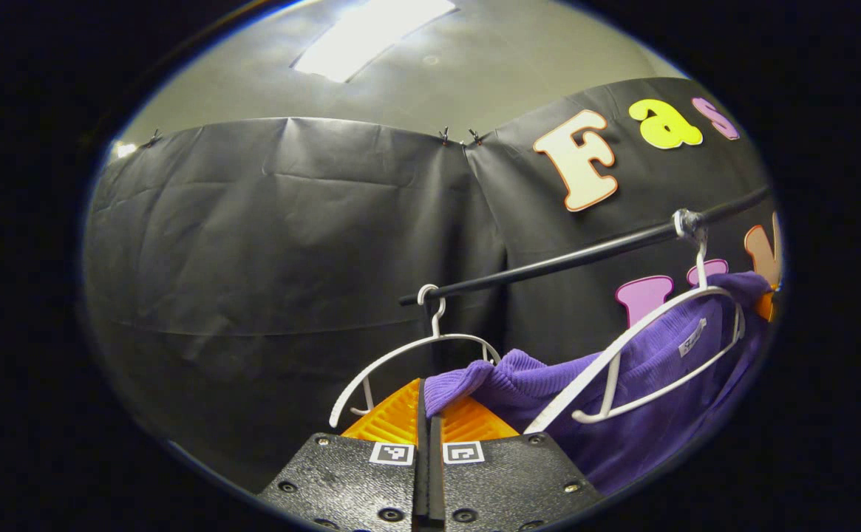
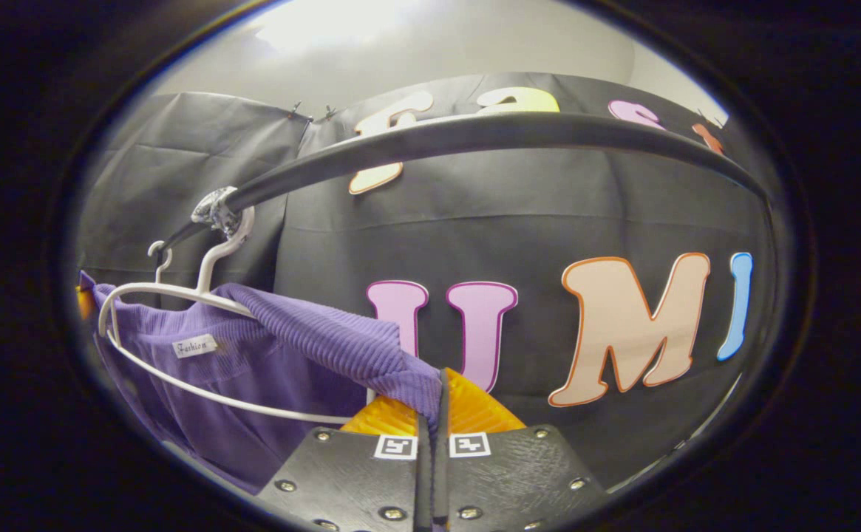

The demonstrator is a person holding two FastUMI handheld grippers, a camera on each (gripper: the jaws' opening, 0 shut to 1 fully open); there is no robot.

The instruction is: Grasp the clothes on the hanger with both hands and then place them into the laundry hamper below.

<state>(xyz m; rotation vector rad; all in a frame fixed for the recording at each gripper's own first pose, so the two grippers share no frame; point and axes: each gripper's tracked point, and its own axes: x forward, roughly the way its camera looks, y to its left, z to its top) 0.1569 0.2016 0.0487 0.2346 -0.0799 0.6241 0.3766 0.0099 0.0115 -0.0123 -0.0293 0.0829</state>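
A purple knit garment [image 1: 659, 369] hangs on a white hanger [image 1: 622, 355] from the black rail [image 1: 585, 255]. In the left gripper view my left gripper [image 1: 428, 414] is shut on one shoulder edge of the garment, which bunches at the fingers. In the right gripper view the same purple garment [image 2: 267, 355] drapes from its white hanger [image 2: 179, 295] under the rail [image 2: 474, 133], and my right gripper [image 2: 434, 403] is shut on the other shoulder edge, the cloth pinched between its fingers. The hamper is hidden below.
An empty white hanger [image 1: 415, 347] hangs at the rail's end, just behind my left gripper. Black cloth walls [image 1: 253, 244] close in behind. The rail arcs close over my right gripper.
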